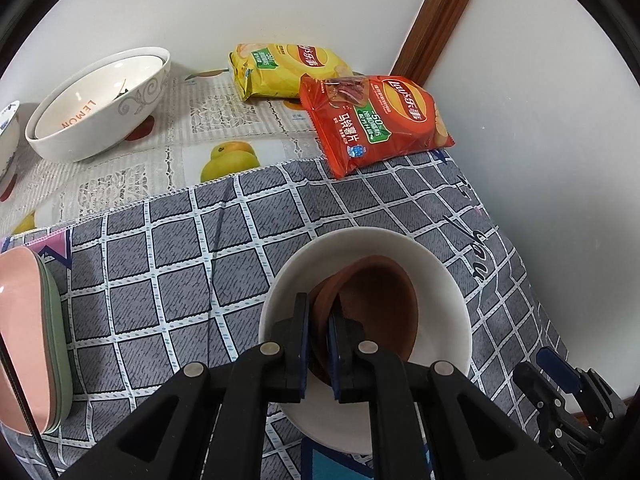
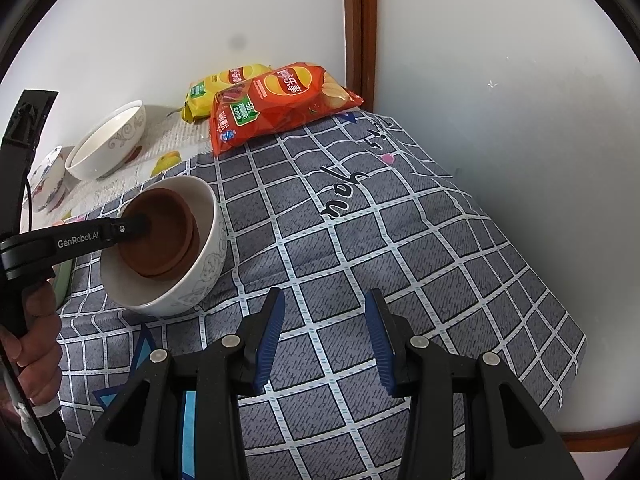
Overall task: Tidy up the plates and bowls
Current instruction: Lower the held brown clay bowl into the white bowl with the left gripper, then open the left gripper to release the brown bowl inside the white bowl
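Checked cloth covers the table (image 2: 400, 240). Left gripper (image 1: 318, 344) pinches the brown bowl (image 1: 380, 308) inside the white bowl (image 1: 440, 280); seat it level before releasing. Right gripper (image 2: 325, 344) waits half-open, empty.

brown bowl (image 1: 376, 304) tilted inside white bowl (image 1: 440, 280)

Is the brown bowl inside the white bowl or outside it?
Inside. The brown bowl sits tilted within the white bowl, its rim pinched by the left gripper.

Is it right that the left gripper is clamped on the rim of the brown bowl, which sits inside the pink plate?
Not quite. The left gripper does clamp the brown bowl by its rim, but that bowl sits inside the white bowl, as both wrist views show.
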The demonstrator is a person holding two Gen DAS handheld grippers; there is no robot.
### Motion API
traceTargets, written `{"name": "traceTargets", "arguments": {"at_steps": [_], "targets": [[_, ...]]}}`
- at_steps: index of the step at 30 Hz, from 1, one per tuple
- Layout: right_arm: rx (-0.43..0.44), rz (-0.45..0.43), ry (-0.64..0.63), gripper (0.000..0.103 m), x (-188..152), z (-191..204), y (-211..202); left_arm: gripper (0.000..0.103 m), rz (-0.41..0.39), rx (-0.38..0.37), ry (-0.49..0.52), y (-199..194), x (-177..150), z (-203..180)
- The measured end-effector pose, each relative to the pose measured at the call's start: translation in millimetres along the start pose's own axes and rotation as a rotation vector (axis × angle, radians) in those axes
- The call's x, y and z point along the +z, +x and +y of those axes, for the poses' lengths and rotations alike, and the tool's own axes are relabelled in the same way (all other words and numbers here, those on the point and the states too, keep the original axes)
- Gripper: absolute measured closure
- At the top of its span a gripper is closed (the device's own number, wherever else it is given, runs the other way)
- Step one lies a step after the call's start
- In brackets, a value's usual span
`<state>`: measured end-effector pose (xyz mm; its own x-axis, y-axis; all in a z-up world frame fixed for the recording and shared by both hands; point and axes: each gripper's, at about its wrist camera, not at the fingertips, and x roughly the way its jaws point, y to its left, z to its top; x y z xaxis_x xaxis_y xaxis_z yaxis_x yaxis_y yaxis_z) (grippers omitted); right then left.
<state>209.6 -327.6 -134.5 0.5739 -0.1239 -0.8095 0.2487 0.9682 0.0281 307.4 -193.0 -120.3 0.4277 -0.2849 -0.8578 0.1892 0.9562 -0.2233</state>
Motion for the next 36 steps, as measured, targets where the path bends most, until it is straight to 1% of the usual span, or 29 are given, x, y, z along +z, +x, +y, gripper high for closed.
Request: {"name": "traceTargets", "arguments": {"at_steps": [10, 20, 25, 28, 30, 33, 34, 36], "targets": [[-0.001, -0.001, 0.002, 0.062, -1, 0, -2, 0.094, 0.0, -0.006, -0.006, -1, 0, 1], [0.004, -0.002, -0.001, 0.062, -1, 4, -6, 0.094, 0.005, 0.006, 0.023, -7, -2, -1], [0.008, -0.012, -0.005, 0.062, 2, 6, -8, 0.094, -0.011, 0.017, 0.038, -18, -4, -4], [0.026, -0.016, -0.004, 0.062, 5, 8, -10, 0.093, -0.029, 0.02, 0.04, -28, -3, -4], [0.045, -0.023, -0.005, 0.062, 8, 9, -11, 0.091, -0.039, 0.025, 0.037, -35, -3, -3], [0.048, -0.033, -0.026, 0.062, 15, 16, -13, 0.088, -0.042, 0.02, 0.02, -45, -2, 2], [0.047, -0.04, -0.036, 0.062, 17, 18, -14, 0.087, -0.046, 0.024, 0.018, -47, -2, 4], [0.06, -0.052, -0.049, 0.062, 23, 24, -15, 0.082, -0.037, 0.048, 0.013, -48, -1, 8]]}}
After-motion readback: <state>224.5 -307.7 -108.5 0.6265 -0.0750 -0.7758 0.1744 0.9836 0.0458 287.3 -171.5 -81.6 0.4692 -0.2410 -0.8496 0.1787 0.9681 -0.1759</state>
